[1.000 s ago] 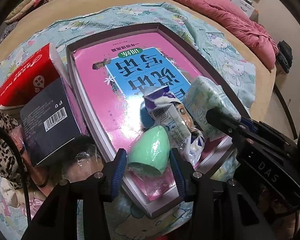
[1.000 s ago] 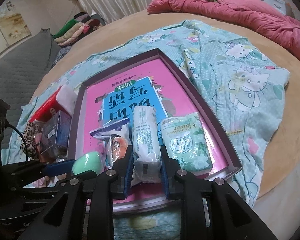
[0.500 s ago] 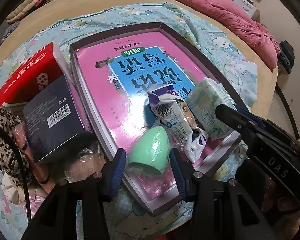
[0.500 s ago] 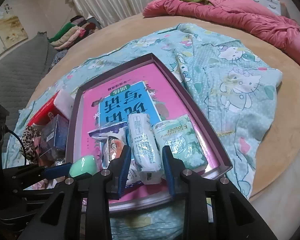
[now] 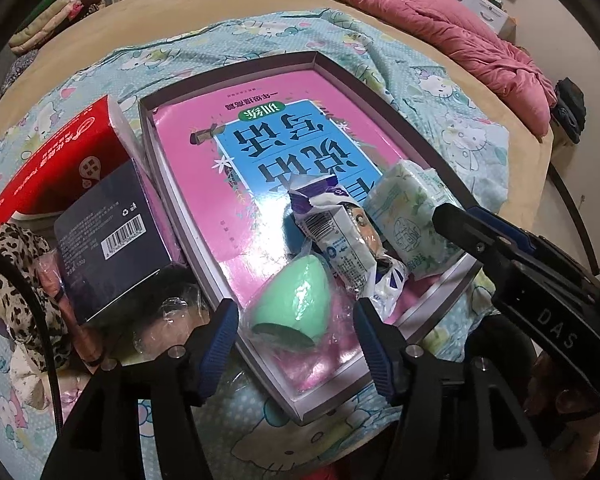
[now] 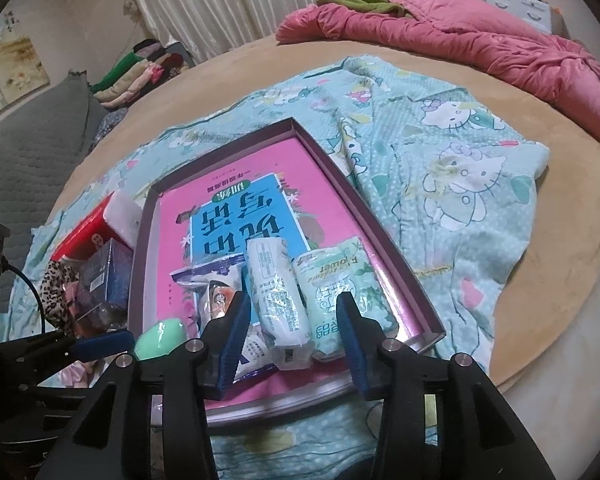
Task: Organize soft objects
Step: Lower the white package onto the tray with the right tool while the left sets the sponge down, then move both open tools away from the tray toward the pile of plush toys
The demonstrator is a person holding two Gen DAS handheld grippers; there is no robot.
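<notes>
A shallow purple-rimmed box (image 5: 340,72) holds a pink book on the bed. At its near end lies a green egg-shaped sponge (image 5: 292,300) between the fingers of my left gripper (image 5: 294,320); the jaws are opening and the pads stand clear of it. Beside the sponge lie a white-and-purple snack packet (image 5: 340,240) and a green tissue pack (image 5: 408,216). In the right wrist view, a white tissue pack (image 6: 280,296) rests in the box (image 6: 340,176) between the fingers of my right gripper (image 6: 293,312); its jaws are opening too, with gaps on both sides. The green tissue pack (image 6: 336,280) lies just right of it.
Left of the box stand a red carton (image 5: 60,168) and a dark box (image 5: 112,240), with a leopard-print cloth (image 5: 16,272) and clear plastic wrap beside them. A Hello Kitty blanket (image 6: 460,168) covers the bed; a pink quilt (image 6: 460,40) lies at the far side.
Both grippers' jaws have spread apart. The left pads have come off the green sponge, and the right pads have come off the white tissue pack, which now lies in the box.
</notes>
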